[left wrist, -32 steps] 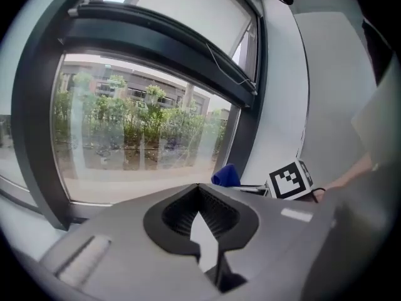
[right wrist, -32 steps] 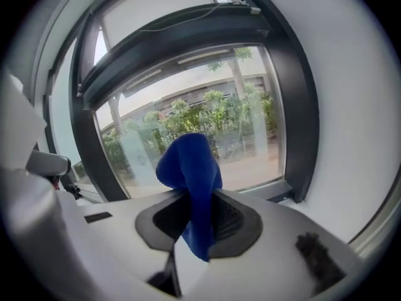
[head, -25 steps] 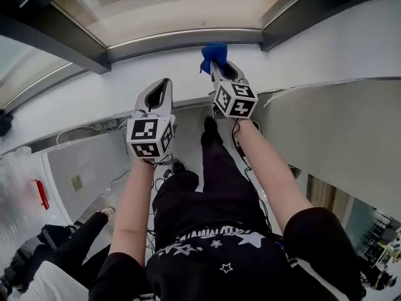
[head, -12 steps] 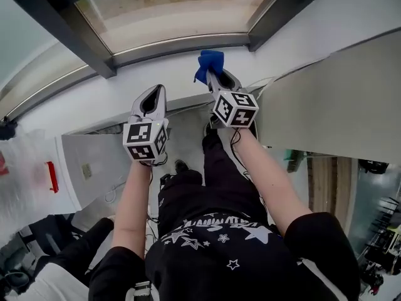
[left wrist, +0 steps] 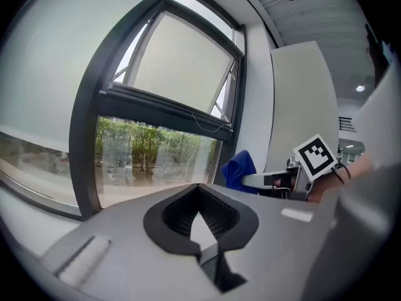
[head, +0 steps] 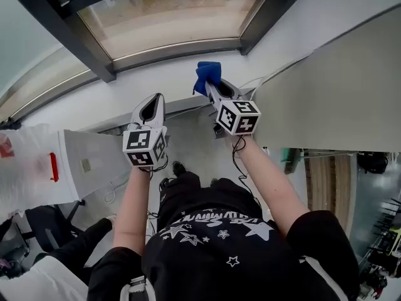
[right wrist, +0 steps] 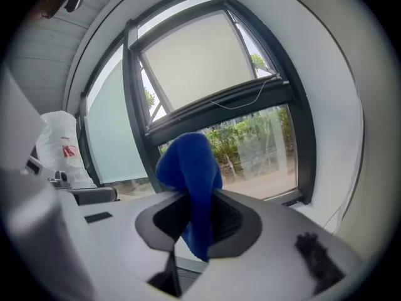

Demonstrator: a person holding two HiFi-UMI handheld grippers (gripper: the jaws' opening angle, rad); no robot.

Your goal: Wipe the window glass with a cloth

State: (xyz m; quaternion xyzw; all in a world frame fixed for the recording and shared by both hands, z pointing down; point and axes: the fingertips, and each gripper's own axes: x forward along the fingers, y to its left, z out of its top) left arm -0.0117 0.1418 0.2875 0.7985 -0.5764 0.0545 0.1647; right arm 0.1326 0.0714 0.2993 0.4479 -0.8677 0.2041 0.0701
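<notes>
The window glass (head: pixel 169 14) fills the top of the head view inside a dark frame (head: pixel 69 39). My right gripper (head: pixel 210 85) is shut on a blue cloth (head: pixel 207 73), which bunches up above its jaws just below the glass, over the white sill (head: pixel 150 83). In the right gripper view the blue cloth (right wrist: pixel 191 168) hangs through the jaws, with the glass (right wrist: pixel 257 146) behind it. My left gripper (head: pixel 154 101) is to its left and lower, shut with nothing in it. The left gripper view shows the left gripper (left wrist: pixel 199 199), the glass (left wrist: pixel 156 152) and the blue cloth (left wrist: pixel 240 170) at right.
A white plastic bag (head: pixel 28 162) with red print lies at the left. A large grey panel (head: pixel 338 86) stands to the right. Another person sits at lower left (head: pixel 56 249). A blind covers the tilted upper pane (left wrist: pixel 185 61).
The head view has swung up toward the window, so more glass shows. Both grippers sit slightly lower in the picture. The right gripper still holds the cloth.
</notes>
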